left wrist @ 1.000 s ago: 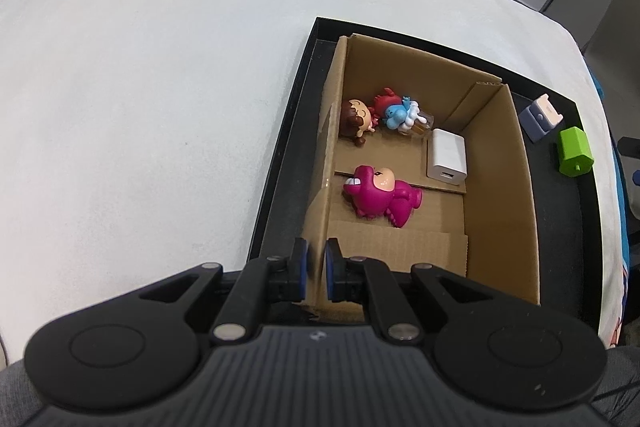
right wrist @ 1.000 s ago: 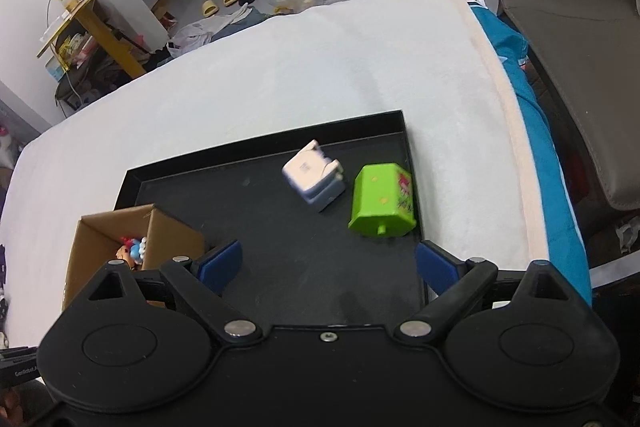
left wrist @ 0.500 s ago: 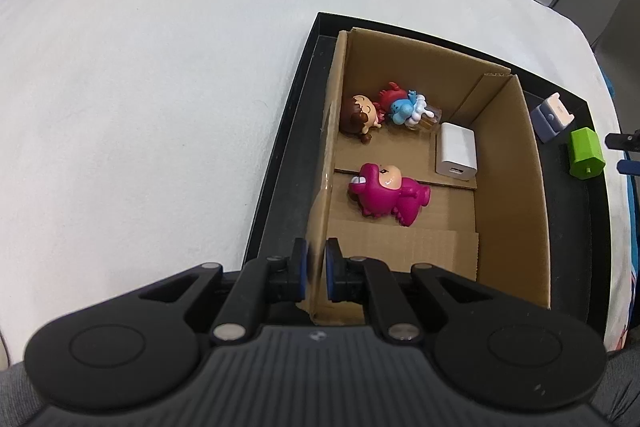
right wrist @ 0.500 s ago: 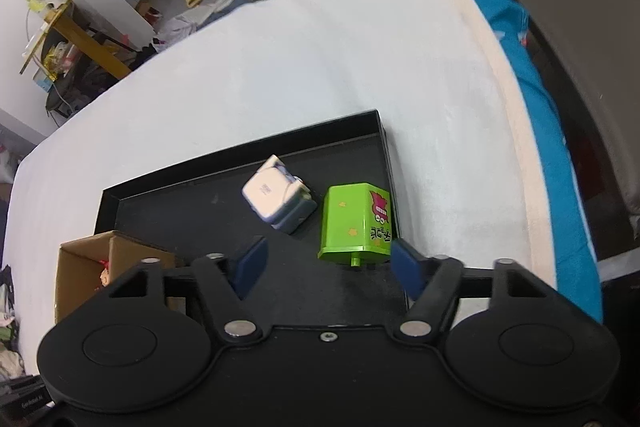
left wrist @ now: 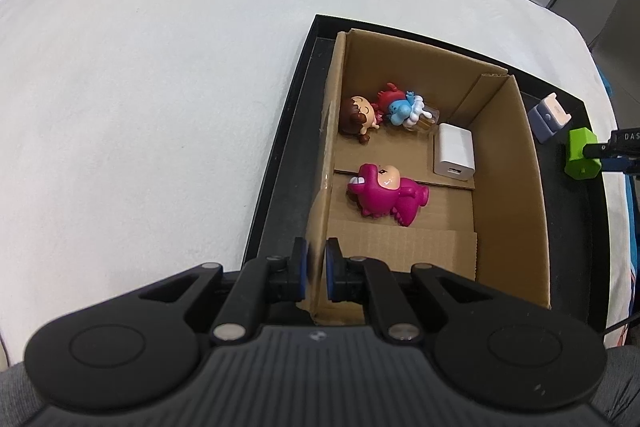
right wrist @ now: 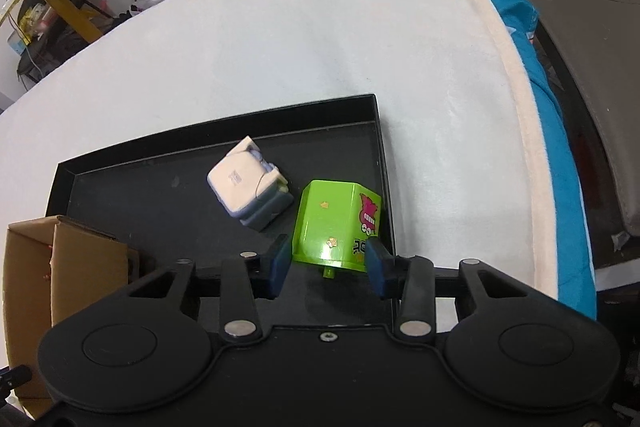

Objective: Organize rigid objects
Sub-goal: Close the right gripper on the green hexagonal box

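A tray point(left wrist: 280, 147) lies on the table point(left wrist: 140, 87), ahead of the left gripper point(left wrist: 316, 267), whose jaws pinch the near left wall of a cardboard box point(left wrist: 516, 187) standing in the tray. Inside the box, a dinosaur figure point(left wrist: 384, 195) lies nearest that gripper; beyond it, against the far wall, a doll figure point(left wrist: 358, 117) lies left of a crab figure point(left wrist: 402, 107), with a charger point(left wrist: 454, 151) to their right. Right of the box, on the tray floor, a cube toy point(right wrist: 332, 223) sits between the fingers of the right gripper point(right wrist: 326, 265), hard by the tray's right rim. A small drawer toy point(right wrist: 248, 187) rests just ahead-left of the cube.
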Demonstrator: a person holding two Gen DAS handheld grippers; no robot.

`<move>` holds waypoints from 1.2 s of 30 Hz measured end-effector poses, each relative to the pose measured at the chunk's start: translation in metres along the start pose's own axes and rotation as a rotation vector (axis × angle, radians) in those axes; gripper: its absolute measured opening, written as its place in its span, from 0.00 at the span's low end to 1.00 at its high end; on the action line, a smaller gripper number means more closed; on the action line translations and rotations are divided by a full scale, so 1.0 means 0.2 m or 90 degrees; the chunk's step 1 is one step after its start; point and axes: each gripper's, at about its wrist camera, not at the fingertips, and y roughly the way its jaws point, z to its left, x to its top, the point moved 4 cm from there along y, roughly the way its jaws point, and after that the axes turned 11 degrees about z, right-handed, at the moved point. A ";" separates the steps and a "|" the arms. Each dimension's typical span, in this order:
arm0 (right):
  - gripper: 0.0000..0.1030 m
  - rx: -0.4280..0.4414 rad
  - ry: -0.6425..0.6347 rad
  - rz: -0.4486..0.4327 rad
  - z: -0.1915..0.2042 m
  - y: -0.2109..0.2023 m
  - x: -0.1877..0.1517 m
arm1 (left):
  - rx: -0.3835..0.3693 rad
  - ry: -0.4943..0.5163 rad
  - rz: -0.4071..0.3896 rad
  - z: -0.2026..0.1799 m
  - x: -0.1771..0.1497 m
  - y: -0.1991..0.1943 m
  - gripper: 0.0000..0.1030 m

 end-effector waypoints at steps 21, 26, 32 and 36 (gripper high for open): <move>0.65 0.004 0.019 0.020 0.02 -0.07 -0.25 | -0.021 0.015 -0.019 0.02 -0.05 -0.05 0.08; 0.74 -0.008 -0.002 0.009 0.05 -0.10 -0.22 | -0.020 0.015 -0.022 0.02 -0.05 -0.05 0.08; 0.75 -0.044 -0.071 0.015 0.16 -0.07 -0.20 | -0.025 0.013 -0.021 0.03 -0.05 -0.05 0.08; 0.75 -0.073 -0.099 0.032 0.21 -0.03 -0.20 | -0.027 0.013 -0.019 0.03 -0.04 -0.05 0.08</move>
